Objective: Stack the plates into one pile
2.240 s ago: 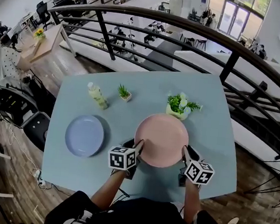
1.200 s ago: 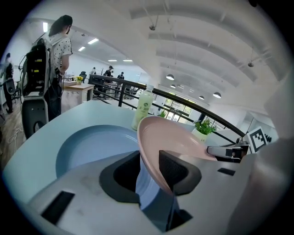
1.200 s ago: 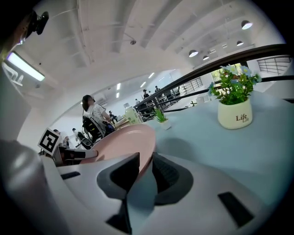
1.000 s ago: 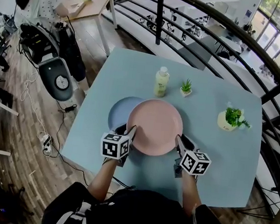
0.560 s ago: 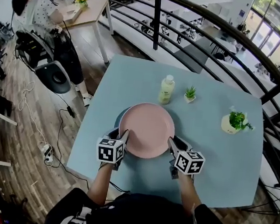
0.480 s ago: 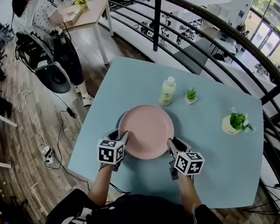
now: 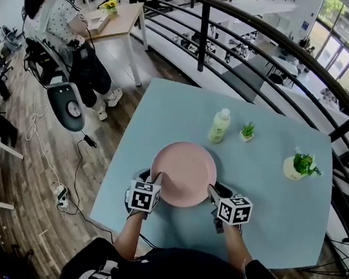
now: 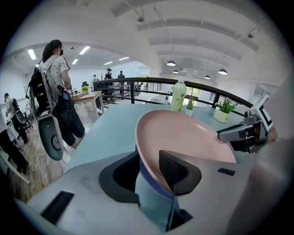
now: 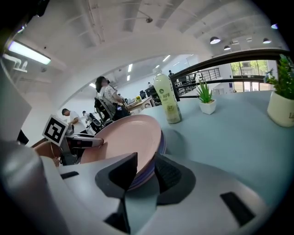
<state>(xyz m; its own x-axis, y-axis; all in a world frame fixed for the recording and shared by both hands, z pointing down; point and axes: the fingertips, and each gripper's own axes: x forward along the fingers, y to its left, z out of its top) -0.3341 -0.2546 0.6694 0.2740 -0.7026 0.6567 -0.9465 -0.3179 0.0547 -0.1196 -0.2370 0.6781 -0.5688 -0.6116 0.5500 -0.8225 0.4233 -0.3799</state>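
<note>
Open office space spreads beyond a dark curved railing [image 7: 267, 40], with plank flooring [image 7: 26, 175] and a person seated at a desk [image 7: 53, 19] past the far left corner of the pale blue table [image 7: 268, 196]. Close to that table's near edge, left of its middle, the pink plate [image 7: 183, 173] covers the blue plate [image 8: 147, 175], whose rim shows just beneath it. The left gripper [image 7: 156, 180] and right gripper [image 7: 211, 190] each clamp the pink rim from opposite sides. By the look of it, the stacking step is nearly done. Next comes letting go and drawing both grippers outward without dragging the pile. A bottle [image 7: 219, 126], a small potted plant [image 7: 247, 130] and a larger potted plant [image 7: 300, 165] stand well apart, toward the far edge.
</note>
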